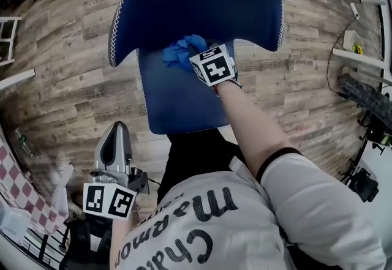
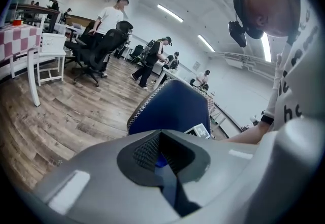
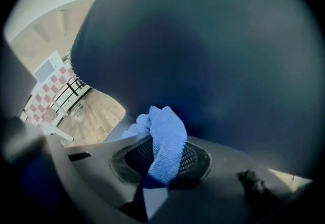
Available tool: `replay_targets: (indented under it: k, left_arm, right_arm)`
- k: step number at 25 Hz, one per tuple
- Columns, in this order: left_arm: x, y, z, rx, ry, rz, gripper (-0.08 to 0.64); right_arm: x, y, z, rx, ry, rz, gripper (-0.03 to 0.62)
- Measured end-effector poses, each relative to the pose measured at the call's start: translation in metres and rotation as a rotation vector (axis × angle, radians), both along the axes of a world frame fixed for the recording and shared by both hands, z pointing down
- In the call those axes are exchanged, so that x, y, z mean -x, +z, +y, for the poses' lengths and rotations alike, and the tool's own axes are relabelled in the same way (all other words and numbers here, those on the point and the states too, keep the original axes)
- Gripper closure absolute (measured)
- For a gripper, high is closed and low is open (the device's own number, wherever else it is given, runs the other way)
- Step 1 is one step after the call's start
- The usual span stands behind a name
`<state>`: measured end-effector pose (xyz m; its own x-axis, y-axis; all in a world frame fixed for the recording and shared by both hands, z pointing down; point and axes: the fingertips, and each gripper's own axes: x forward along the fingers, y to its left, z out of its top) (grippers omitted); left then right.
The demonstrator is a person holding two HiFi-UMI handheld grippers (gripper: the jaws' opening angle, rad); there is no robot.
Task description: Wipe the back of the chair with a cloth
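A dark blue chair with white-stitched edges stands on the wood floor; its curved backrest (image 1: 202,5) rises beyond the seat (image 1: 177,100). My right gripper (image 1: 195,54) is shut on a blue cloth (image 1: 182,49) and holds it against the inner face of the backrest. In the right gripper view the cloth (image 3: 165,144) bulges out between the shut jaws, with the backrest (image 3: 213,55) filling the picture. My left gripper (image 1: 115,143) hangs low at the left, away from the chair, its jaws shut and empty. The left gripper view sees the chair (image 2: 175,108) from the side.
Wood floor surrounds the chair. A checkered table (image 2: 20,40) and white furniture stand at the left. Office chairs (image 2: 99,50) and several people (image 2: 109,17) are across the room. Shelves and cables (image 1: 361,79) line the right edge of the head view.
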<state>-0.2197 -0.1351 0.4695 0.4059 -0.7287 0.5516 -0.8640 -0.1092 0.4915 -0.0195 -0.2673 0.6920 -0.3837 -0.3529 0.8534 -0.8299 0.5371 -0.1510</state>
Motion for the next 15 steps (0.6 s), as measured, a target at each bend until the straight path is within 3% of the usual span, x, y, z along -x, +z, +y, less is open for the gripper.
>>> replay_targets:
  k: [7,15]
  left_arm:
    - [-0.031,0.002,-0.011,-0.021,0.104,0.040,0.552]
    - [-0.030,-0.010,0.000,-0.054,0.108,0.038,0.552]
  right_arm:
    - [-0.108,-0.004,0.007,0.007,0.251,0.113,0.522]
    - [-0.178,-0.028,0.022,-0.033,0.427,0.200,0.520]
